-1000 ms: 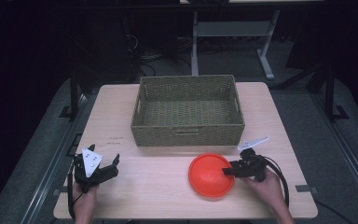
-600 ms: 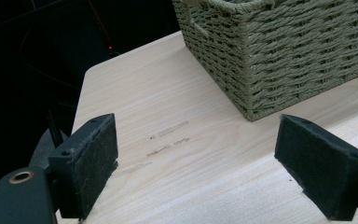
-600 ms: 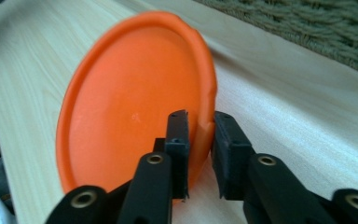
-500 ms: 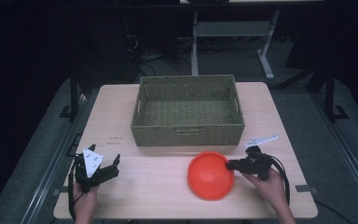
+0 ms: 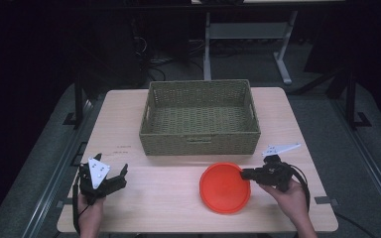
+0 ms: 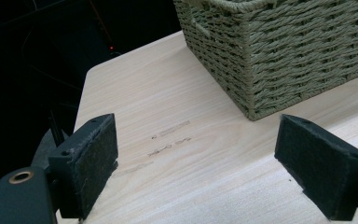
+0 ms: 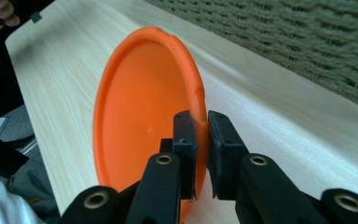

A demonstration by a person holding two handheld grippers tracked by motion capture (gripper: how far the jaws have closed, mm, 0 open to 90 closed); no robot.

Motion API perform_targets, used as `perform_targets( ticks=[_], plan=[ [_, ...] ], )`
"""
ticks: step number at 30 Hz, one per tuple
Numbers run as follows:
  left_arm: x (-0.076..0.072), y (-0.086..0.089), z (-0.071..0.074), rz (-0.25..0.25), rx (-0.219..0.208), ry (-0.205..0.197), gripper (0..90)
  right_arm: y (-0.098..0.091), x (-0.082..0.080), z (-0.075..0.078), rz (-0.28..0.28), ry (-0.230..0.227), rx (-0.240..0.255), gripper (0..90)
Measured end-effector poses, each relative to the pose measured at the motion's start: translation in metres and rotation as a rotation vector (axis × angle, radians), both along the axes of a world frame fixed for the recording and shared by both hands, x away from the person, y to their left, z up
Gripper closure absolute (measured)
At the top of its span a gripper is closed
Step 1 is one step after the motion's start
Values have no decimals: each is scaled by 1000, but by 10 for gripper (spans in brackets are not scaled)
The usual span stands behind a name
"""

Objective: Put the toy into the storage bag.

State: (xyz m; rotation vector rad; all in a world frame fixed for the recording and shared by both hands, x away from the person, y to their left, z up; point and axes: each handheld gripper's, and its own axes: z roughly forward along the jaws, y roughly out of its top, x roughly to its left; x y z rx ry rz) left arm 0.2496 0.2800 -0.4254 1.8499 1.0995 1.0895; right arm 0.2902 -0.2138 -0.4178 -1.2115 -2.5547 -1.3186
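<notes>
On the near right part of the table: the orange plate [image 5: 225, 187] is found, its right edge pinched between the jaws of the right tongs [image 5: 245, 173].
Right tongs, state: the jaws have just been closing, and they are now clamped on the rim of the plate, one pad inside the rim and one outside, as is seen in the right gripper view [image 7: 200, 135].
Left tongs, state: the left tongs [image 5: 110, 177] are held with the jaws wide apart and nothing between them; bare wood is seen between the two pads [image 6: 91, 163].
Direction to the basket: the woven basket [image 5: 198, 144] stands just behind the plate, toward the far side of the table [image 5: 168, 208]; its near wall is close to the far edge of the plate but is not touched by it.
Nearer hand: the right hand is much nearer to the plate; the left hand is well apart, at the near left corner.
Shape of the plate: it is round, so no long axis is given; a move up and over the near wall is judged to be needed.
Count: one plate, one basket, two tongs.
</notes>
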Motion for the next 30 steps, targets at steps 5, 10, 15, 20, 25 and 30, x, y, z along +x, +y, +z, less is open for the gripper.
perform_targets(
  ticks=[5, 10, 15, 20, 25, 30],
  plan=[
    [0, -1, 0, 2, -7, -5, 127, -4, -4, 9, -12, -25, 16, 822],
    [0, -1, 0, 1, -6, -5, 127, -6, -6, 18, -10, -40, 28, 822],
    [0, -1, 0, 0, 3, 1, 127, -3, -8, 28, -6, -57, 5, 821],
    [-1, 0, 0, 2, 0, -6, 127, -3, -7, 35, -8, -61, -11, 821],
    [0, 1, 0, 10, -7, -4, 127, -5, -5, 47, -16, -67, -50, 822],
    [-1, 1, 0, 10, -7, -1, 127, -6, -4, 58, -19, -67, -72, 821]
  ],
)
